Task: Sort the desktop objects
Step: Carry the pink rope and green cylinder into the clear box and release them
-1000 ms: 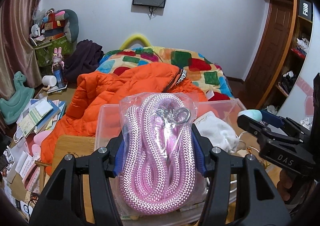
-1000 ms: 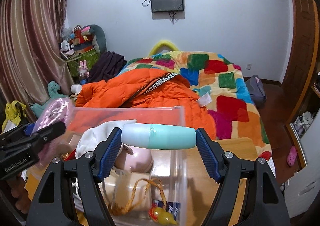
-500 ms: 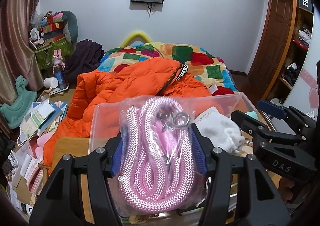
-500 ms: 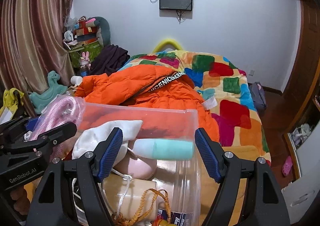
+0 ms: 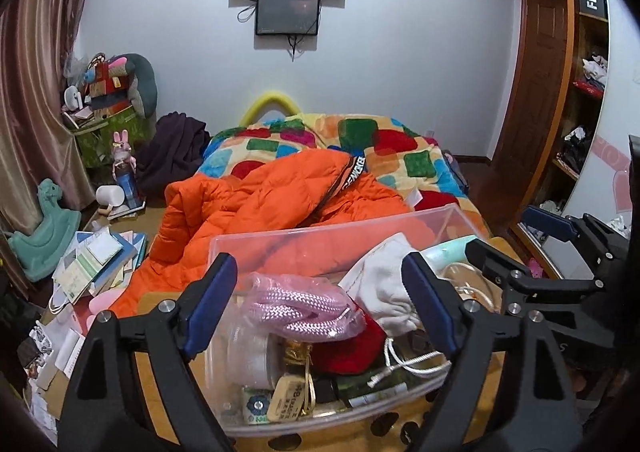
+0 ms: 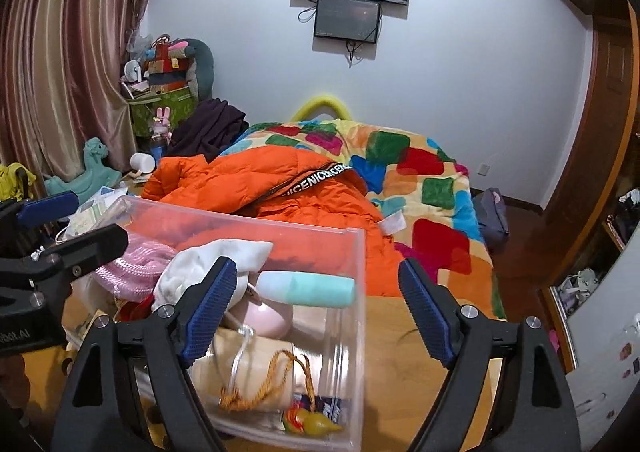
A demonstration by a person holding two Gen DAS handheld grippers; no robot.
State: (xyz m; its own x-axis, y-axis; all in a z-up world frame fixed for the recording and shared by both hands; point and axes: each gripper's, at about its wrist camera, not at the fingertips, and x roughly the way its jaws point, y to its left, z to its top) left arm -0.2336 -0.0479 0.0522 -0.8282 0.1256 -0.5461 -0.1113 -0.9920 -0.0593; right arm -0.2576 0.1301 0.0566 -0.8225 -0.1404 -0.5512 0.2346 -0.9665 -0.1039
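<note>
A clear plastic bin [image 5: 304, 242] [image 6: 356, 332] stands on the wooden desk, full of small items. The bagged pink rope [image 5: 298, 310] [image 6: 134, 272] lies inside it on the left, next to a white cloth pouch [image 5: 384, 280] [image 6: 200, 264]. The mint-green tube [image 6: 306, 288] [image 5: 448, 248] lies inside on the right, on a pink round case [image 6: 264, 318]. My left gripper [image 5: 320, 312] is open and empty above the bin. My right gripper [image 6: 314, 314] is open and empty above the bin's right end.
An orange jacket [image 5: 260, 207] and a colourful quilt [image 6: 420, 187] cover the bed behind the desk. Books and papers [image 5: 92, 260] are piled on the left. A wooden door and shelves [image 5: 576, 111] stand on the right. Bare desk [image 6: 404, 372] lies right of the bin.
My left gripper opened and the bagged pink rope dropped into the bin. My right gripper let go of the mint-green tube, which now lies in the bin. Both grippers drew back.
</note>
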